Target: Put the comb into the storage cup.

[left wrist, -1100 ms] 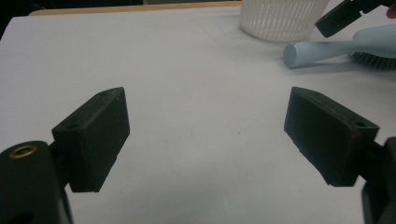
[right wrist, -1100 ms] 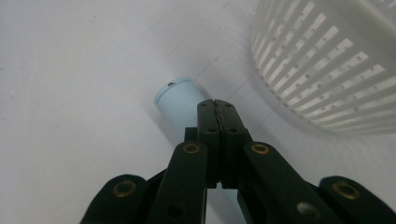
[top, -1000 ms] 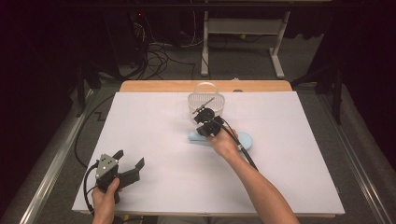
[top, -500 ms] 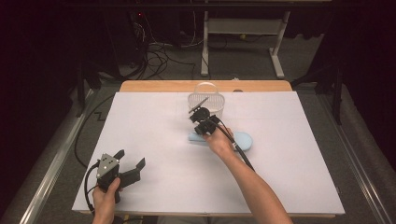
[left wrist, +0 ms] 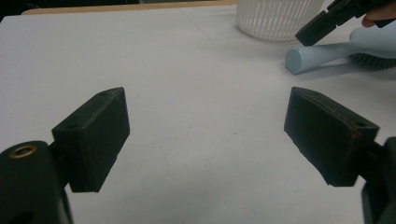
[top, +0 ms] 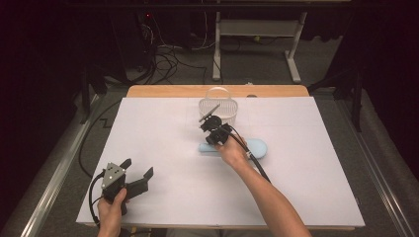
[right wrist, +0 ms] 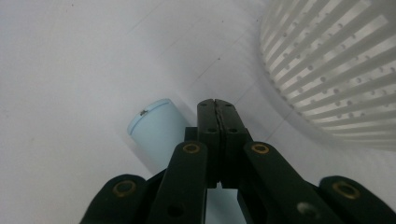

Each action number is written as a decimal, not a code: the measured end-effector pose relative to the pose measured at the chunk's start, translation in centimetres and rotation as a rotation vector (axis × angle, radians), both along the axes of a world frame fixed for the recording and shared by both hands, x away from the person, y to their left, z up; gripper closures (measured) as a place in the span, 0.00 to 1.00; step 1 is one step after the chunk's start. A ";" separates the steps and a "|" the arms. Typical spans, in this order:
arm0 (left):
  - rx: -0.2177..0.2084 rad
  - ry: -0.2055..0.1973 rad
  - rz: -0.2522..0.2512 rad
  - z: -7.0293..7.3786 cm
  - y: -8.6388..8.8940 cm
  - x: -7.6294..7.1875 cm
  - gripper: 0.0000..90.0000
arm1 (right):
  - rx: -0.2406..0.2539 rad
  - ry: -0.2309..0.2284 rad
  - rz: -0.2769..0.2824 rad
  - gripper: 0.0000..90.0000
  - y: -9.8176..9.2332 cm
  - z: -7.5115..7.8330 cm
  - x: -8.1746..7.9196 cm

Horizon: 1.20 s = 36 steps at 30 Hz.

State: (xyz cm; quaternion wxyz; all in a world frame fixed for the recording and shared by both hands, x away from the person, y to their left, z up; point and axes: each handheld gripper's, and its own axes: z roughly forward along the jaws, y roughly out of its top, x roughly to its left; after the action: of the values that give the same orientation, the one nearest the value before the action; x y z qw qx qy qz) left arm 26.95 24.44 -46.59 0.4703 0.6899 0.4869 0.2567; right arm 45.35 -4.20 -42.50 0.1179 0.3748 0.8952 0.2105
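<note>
A light blue hairbrush (top: 257, 146) lies on the white table (top: 163, 128), its handle end (right wrist: 156, 133) pointing left. My right gripper (top: 205, 126) hovers just above that handle end with its jaws shut and nothing between them (right wrist: 217, 105); the tip points toward the white slatted basket (top: 217, 106). My left gripper (top: 138, 168) is held near the table's front left corner, jaws open and empty (left wrist: 205, 126). From it I see the brush (left wrist: 322, 53), the basket (left wrist: 275, 21) and the right gripper's tip (left wrist: 303, 35) farther off.
The basket (right wrist: 336, 70) stands close beyond the right gripper's tip, near the table's wooden back edge (top: 173, 91). White table surface spreads between the two grippers. Cables and a desk frame (top: 257, 34) lie on the floor behind.
The right gripper has drifted very slightly left over the brush handle. The left gripper has stayed where it was.
</note>
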 end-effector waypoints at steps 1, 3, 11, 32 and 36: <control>0.000 0.000 0.000 0.0 0.0 0.0 0.17 | -0.004 0.001 0.002 1.00 0.0 0.0 -0.1; 0.002 0.000 0.001 0.0 0.0 0.0 0.17 | -0.002 0.008 -0.003 1.00 0.0 -0.1 -0.2; 0.002 0.000 0.001 0.0 0.0 0.0 0.17 | 0.001 0.020 0.009 1.00 0.0 -0.1 -0.7; 0.009 0.001 -0.002 0.0 -0.3 -0.1 0.17 | 0.012 0.037 0.040 1.00 -2.0 0.2 -3.0; 0.008 0.002 0.000 0.0 -0.3 -0.1 0.17 | 0.022 0.043 0.042 1.00 -2.3 0.3 -3.4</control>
State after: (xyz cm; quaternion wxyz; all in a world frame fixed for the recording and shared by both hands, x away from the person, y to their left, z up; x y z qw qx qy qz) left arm 26.90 24.17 -46.62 0.4672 0.6917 0.4864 0.2581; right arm 41.91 -6.49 -42.24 0.0903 0.3616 0.9028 0.2147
